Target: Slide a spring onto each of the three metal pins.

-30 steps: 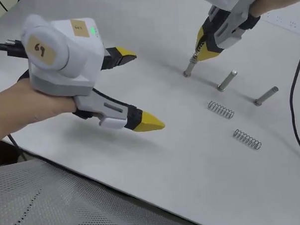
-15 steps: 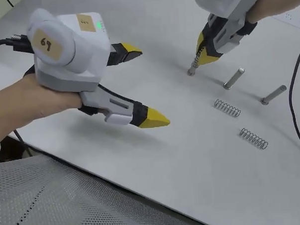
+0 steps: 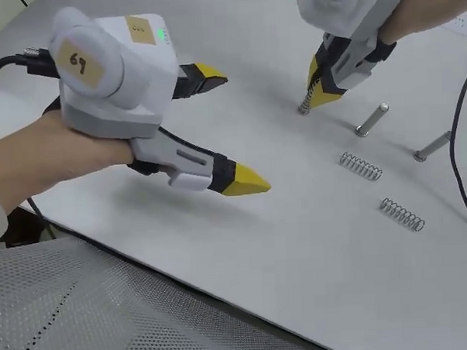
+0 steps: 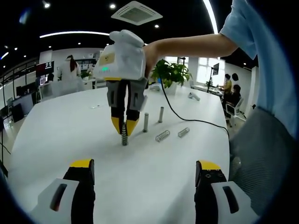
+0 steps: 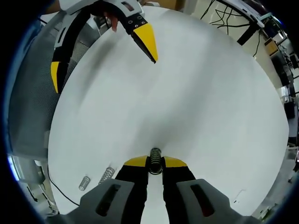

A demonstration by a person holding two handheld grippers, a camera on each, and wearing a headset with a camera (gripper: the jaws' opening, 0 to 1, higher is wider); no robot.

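**Kid:** Did anything move?

**Me:** Lower now, my yellow-tipped right gripper [image 3: 321, 94] is closer to the flat white table [image 3: 300, 280] than a moment ago. Less of the pin shows under it.

**Kid:** What is it holding?

**Me:** Its jaws are pinched narrow on a small coiled metal spring [image 5: 155, 166]. That spring stands up over the first short metal pin [image 3: 304, 108], at the end of the row. I cannot tell if the spring goes all the way down to the table.

**Kid:** And your other one?

**Me:** My yellow-tipped left gripper [image 3: 231, 128] hangs above the table. Its jaws are spread wide and there is nothing between them. It is well apart from the pins.

**Kid:** Where are the other pins?

**Me:** The second metal pin [image 3: 371, 119] and the third metal pin [image 3: 434, 146] stand bare in a row beside the first one.

**Kid:** Any more springs?

**Me:** Two. One loose wire spring [image 3: 361, 166] lies flat on the table near the second metal pin. The other loose wire spring [image 3: 402, 214] lies flat too, nearer to me. Neither one touches a pin.
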